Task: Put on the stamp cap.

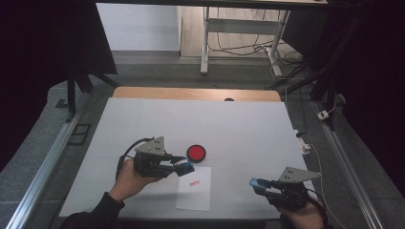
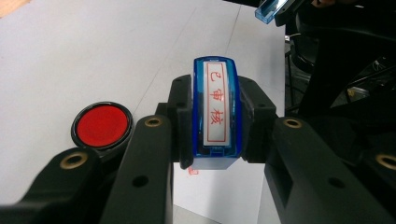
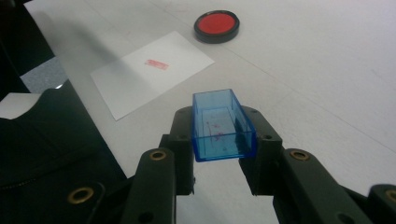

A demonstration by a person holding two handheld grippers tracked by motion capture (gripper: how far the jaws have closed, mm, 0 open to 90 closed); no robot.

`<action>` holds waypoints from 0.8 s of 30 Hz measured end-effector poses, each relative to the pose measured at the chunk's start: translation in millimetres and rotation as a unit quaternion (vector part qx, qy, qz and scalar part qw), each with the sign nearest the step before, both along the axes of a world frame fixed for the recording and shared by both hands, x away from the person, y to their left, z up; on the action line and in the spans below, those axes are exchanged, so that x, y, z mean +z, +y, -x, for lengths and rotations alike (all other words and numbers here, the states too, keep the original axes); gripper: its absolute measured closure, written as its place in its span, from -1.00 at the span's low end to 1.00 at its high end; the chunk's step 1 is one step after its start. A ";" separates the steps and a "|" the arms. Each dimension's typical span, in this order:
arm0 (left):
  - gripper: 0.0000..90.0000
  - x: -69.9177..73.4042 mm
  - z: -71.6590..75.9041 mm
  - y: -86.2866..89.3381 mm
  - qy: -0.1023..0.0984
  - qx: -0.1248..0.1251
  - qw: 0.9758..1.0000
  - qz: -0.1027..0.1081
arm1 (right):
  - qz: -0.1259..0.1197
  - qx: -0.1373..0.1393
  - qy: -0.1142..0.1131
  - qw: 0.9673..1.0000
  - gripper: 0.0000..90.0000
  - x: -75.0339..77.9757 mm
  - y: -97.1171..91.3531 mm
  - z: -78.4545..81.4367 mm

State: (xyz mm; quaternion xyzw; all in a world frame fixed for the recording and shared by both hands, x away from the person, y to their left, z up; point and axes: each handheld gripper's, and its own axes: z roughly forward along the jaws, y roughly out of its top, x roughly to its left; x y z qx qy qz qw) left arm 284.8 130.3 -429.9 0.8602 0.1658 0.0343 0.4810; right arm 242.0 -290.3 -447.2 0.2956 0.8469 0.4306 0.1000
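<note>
My left gripper [image 1: 184,166] [image 2: 216,116] is shut on a blue stamp [image 2: 217,112] [image 1: 185,167] with a white label of red characters. It hovers just above the top edge of a white paper sheet [image 1: 195,187] [image 3: 152,70] that bears a red stamp print [image 1: 194,182] [image 3: 157,64]. A round red ink pad [image 1: 196,152] [image 2: 102,126] [image 3: 217,24] in a black case lies just beyond the paper. My right gripper [image 1: 258,183] [image 3: 223,126] is shut on the stamp's clear blue cap [image 3: 222,125] [image 1: 257,182], held over the table's near right part.
The white table top [image 1: 229,124] has a wooden strip [image 1: 196,93] along its far edge. Metal rails [image 1: 47,162] run beside the table on both sides. A desk frame with cables [image 1: 239,43] stands on the floor beyond. A dark sleeve [image 3: 46,140] lies near the table's front edge.
</note>
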 end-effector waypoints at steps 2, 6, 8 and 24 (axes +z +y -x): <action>0.56 0.5 -0.2 0.2 0.000 -0.001 1.000 0.000 | -0.001 0.006 -0.002 1.000 0.52 1.4 2.0 0.1; 0.56 1.4 -0.1 0.8 -0.001 -0.003 1.000 0.002 | -0.007 0.022 -0.011 1.000 0.52 4.1 6.9 -0.2; 0.56 1.9 0.0 1.0 -0.002 -0.004 1.000 0.002 | -0.010 0.032 -0.014 0.999 0.52 4.4 9.8 -1.0; 0.56 8.2 0.3 4.1 -0.011 -0.015 1.000 0.006 | -0.009 0.091 -0.018 0.996 0.52 5.9 39.0 -12.5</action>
